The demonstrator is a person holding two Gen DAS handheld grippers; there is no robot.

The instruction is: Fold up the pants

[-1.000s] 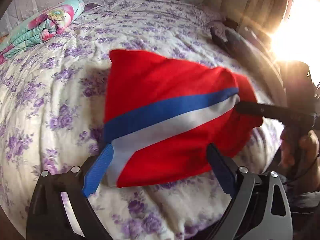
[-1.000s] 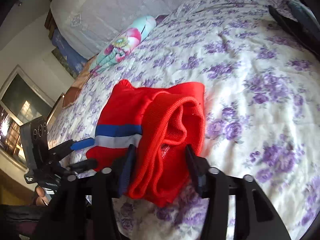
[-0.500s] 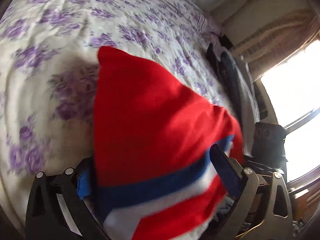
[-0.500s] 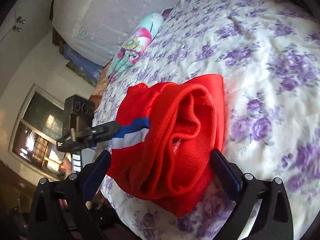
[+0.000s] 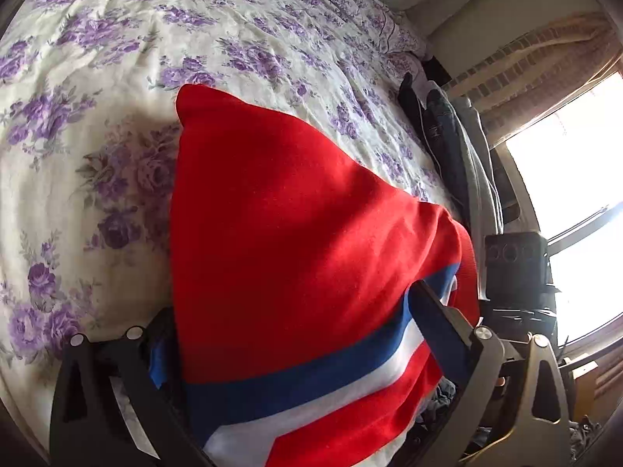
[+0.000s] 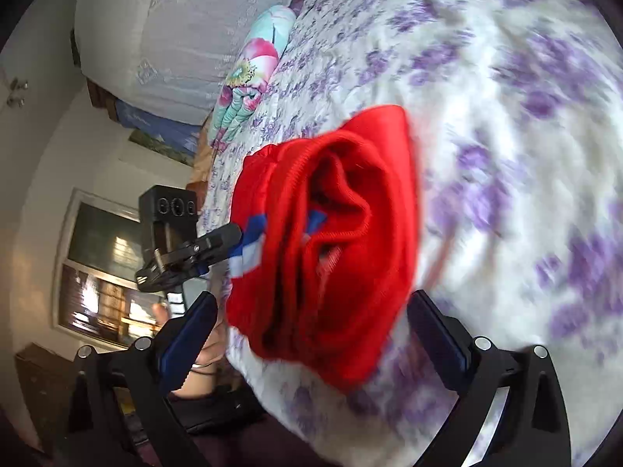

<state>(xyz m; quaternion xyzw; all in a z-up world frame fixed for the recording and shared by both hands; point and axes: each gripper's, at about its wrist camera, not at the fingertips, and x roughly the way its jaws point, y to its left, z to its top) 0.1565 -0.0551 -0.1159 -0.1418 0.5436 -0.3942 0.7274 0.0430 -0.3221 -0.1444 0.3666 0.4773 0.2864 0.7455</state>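
On the flowered bedspread point(image 5: 117, 78), near the bed's edge where you stand, the red pants point(image 5: 292, 233) lie folded into a compact bundle, the blue-and-white side stripe running across the end nearest your left gripper point(image 5: 296, 350). Its jaws stand spread wide, one either side of that striped end, with cloth between them but neither pad visibly pressing, so nothing is gripped. Seen from the right wrist, the bundle shows its open, layered end, the folds of knit gaping toward your right gripper point(image 6: 311, 334), whose jaws are likewise released and straddle the cloth without clamping it. The pants' long axis appears to run from one gripper to the other, so each hand sits at one short end and neither is clearly nearer. Any further fold would likely mean closing on those two ends and bringing one over the other. Beyond the bundle, a rolled floral quilt point(image 6: 249, 78) rests toward the headboard, and dark clothing point(image 5: 447, 148) lies along the bed's far edge by the bright window.
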